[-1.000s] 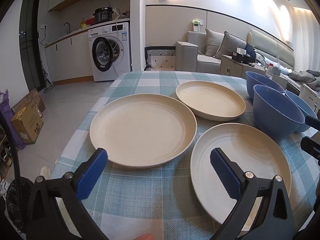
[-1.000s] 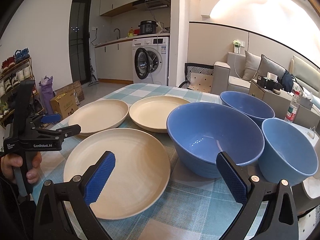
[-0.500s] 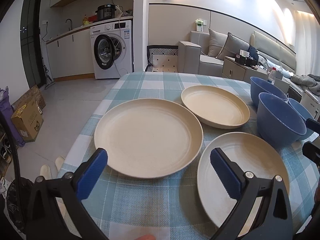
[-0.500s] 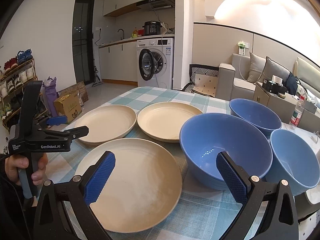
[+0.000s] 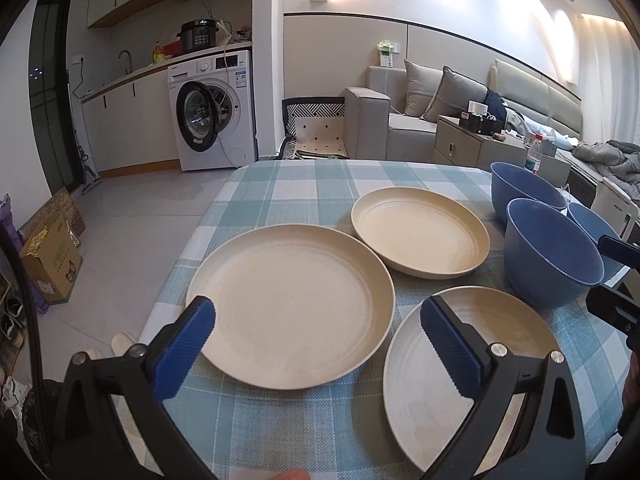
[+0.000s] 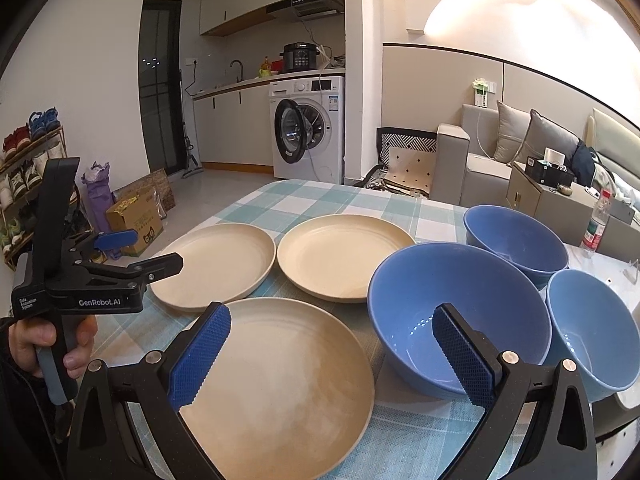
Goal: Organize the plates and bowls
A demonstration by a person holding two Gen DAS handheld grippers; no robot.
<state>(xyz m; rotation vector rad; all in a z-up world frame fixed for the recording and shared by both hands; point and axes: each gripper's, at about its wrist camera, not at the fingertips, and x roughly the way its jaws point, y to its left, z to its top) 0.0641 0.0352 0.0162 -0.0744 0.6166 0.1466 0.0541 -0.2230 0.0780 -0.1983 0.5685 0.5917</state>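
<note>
Three cream plates lie on the checked tablecloth: a left plate (image 5: 292,308) (image 6: 216,264), a far plate (image 5: 420,232) (image 6: 344,256) and a near plate (image 5: 460,364) (image 6: 280,384). Three blue bowls stand to their right: a large near bowl (image 5: 552,256) (image 6: 456,312), a far bowl (image 5: 524,188) (image 6: 516,240) and a right bowl (image 5: 592,220) (image 6: 592,324). My left gripper (image 5: 316,344) (image 6: 140,252) is open above the near edges of the left and near plates. My right gripper (image 6: 332,356) is open above the near plate and the large bowl. Neither holds anything.
The table (image 5: 320,180) drops off at its left edge (image 5: 176,264) to a tiled floor with cardboard boxes (image 5: 52,264). A washing machine (image 5: 212,112) and a sofa (image 5: 420,120) stand beyond the table. A hand (image 6: 44,344) grips the left tool's handle.
Both grippers have drawn back and risen a little, so plates and bowls look smaller and farther. Nothing on the table has moved, and both grippers stay open.
</note>
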